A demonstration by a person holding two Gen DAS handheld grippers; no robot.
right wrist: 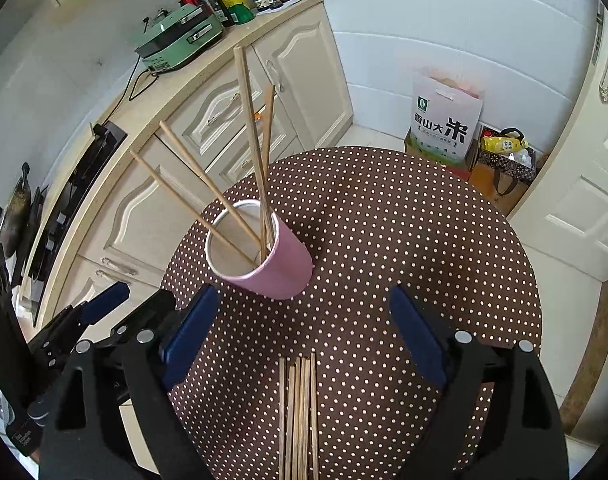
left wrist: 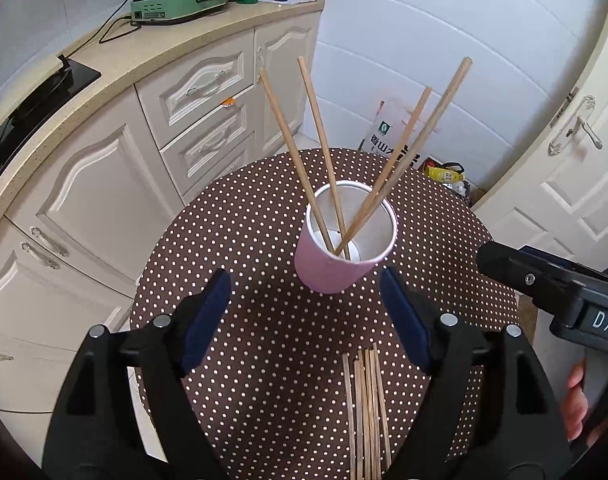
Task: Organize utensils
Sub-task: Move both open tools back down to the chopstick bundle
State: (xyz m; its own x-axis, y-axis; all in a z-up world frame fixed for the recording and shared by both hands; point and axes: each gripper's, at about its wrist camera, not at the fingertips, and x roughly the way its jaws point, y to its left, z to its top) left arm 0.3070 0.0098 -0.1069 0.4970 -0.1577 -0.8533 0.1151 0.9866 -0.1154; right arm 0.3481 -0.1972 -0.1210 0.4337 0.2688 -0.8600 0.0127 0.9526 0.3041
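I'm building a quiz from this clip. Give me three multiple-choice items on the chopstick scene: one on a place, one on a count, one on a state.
1. Where do the loose chopsticks lie?
A. on the counter
B. on the dotted table, nearer the cameras than the cup
C. on the floor

2. How many chopsticks stand in the pink cup?
A. two
B. four
C. seven

3. How are the left gripper and right gripper?
A. both open and empty
B. both shut
C. left shut on a chopstick

Answers: 1 B, the bundle rests flat on the dotted table; 2 B, four sticks lean against the rim; 3 A, nothing sits between either pair of fingers.
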